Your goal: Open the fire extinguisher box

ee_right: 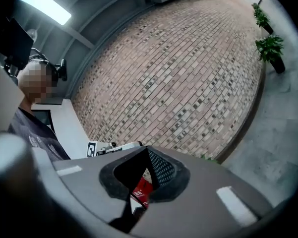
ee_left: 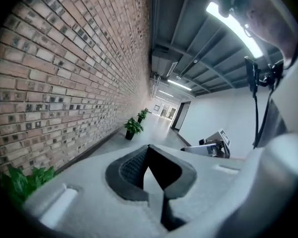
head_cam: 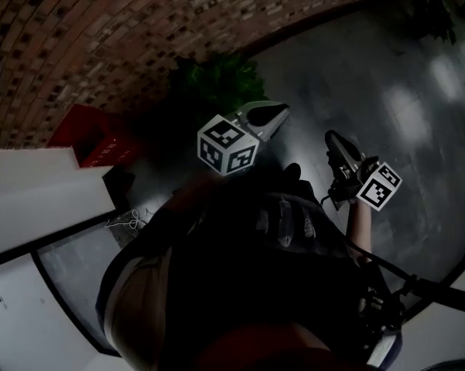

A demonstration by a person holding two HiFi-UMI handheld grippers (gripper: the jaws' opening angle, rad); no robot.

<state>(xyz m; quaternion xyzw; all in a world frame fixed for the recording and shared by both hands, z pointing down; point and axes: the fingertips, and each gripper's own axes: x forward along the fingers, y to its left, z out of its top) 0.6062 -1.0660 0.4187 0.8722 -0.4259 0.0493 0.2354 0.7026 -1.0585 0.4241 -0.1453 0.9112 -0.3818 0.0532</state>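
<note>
**Inspector:** Location of the box?

**Surveyor:** The box stands low at nine o'clock in the head view. It is at the foot of the wall, just beside a white ledge. The right gripper view shows a red sliver of it past the jaws, at six o'clock.

**Inspector:** State of each claw?

**Surveyor:** The left claw is near centre frame, pointing toward two o'clock, with the plant at its eleven o'clock. Its own view shows the tips pressed together with nothing between them. That view looks down the corridor, away from the box. The right claw is at three o'clock, well apart from the box. Its tips are likewise closed on each other and empty. The red seen through the gap lies beyond the jaws and is not gripped.

**Inspector:** Progress on the task?

**Surveyor:** None evident. Neither claw touches the box. The head view is too dark to tell whether the door is latched or ajar, but I judge it unopened.

**Inspector:** Work outstanding?

**Surveyor:** All of it, in my judgement. The person must turn toward nine o'clock and lower a claw to the box. The jaws must then part, find the handle or door edge, and swing the door out.
</note>
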